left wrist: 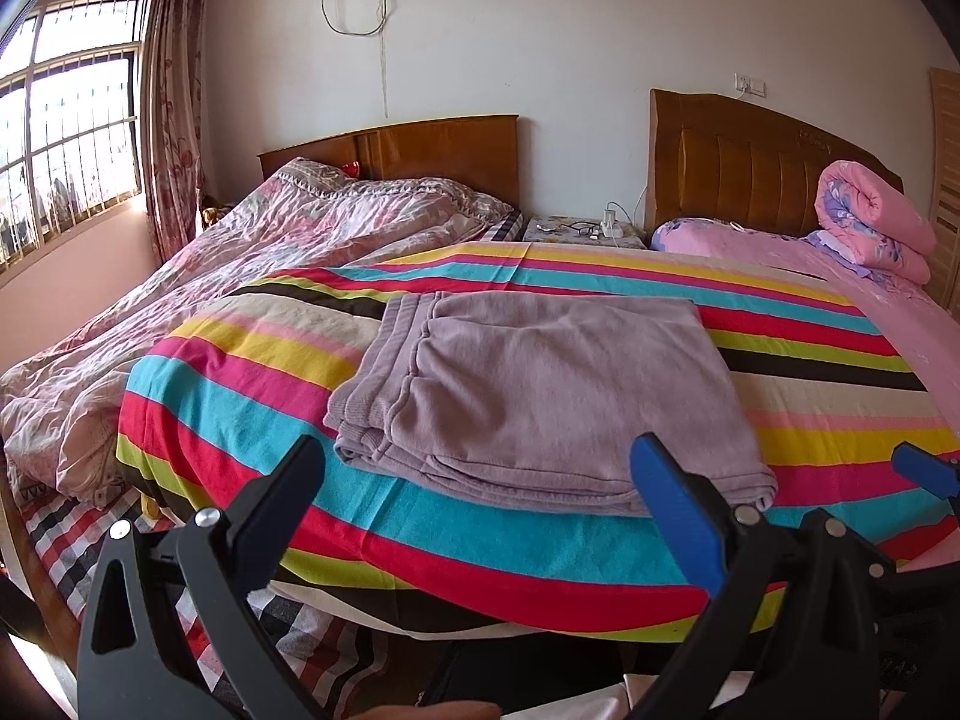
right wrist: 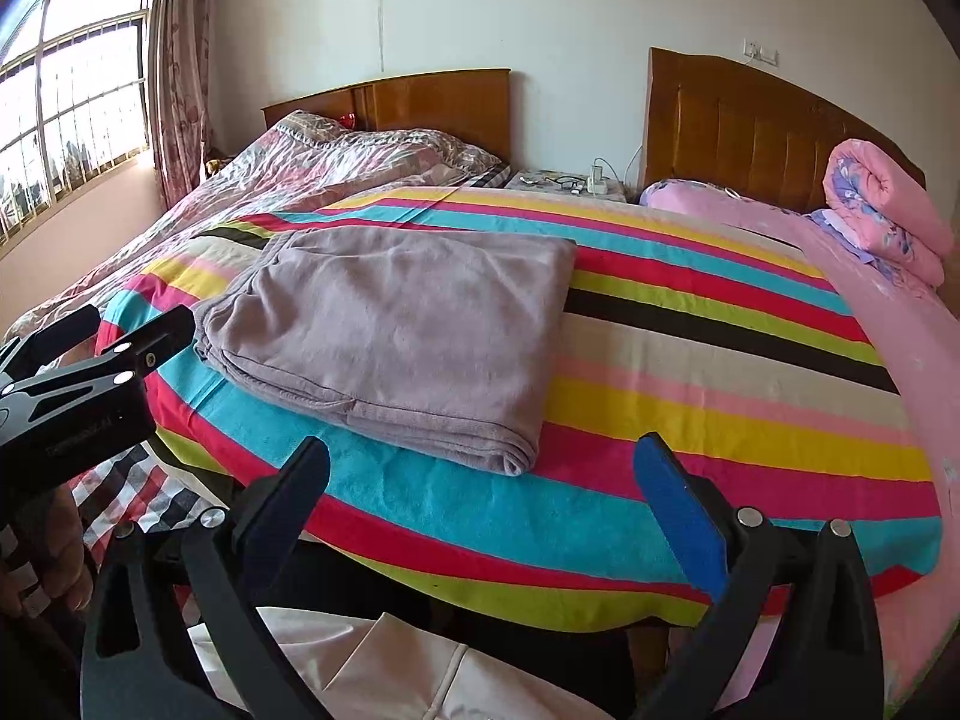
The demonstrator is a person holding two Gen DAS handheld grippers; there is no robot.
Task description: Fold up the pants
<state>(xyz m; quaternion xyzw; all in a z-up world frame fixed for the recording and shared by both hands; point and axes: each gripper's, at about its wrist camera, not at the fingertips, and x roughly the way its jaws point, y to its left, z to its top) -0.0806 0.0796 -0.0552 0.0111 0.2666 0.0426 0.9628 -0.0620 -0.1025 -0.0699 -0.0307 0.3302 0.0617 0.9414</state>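
Note:
The mauve pants (left wrist: 540,396) lie folded into a flat rectangle on the striped sheet (left wrist: 240,396), waistband to the left. They also show in the right wrist view (right wrist: 396,330). My left gripper (left wrist: 480,468) is open and empty, held just in front of the pants' near edge. My right gripper (right wrist: 480,468) is open and empty, near the bed's front edge, to the right of the pants' near corner. The left gripper (right wrist: 120,330) also shows at the left of the right wrist view, and a blue right fingertip (left wrist: 924,468) shows at the far right of the left wrist view.
A crumpled pink quilt (left wrist: 240,252) covers the bed on the left. A rolled pink quilt (left wrist: 870,222) lies at the back right by a wooden headboard (left wrist: 750,168). A nightstand (left wrist: 582,231) with chargers stands between the beds. A window (left wrist: 66,120) is on the left.

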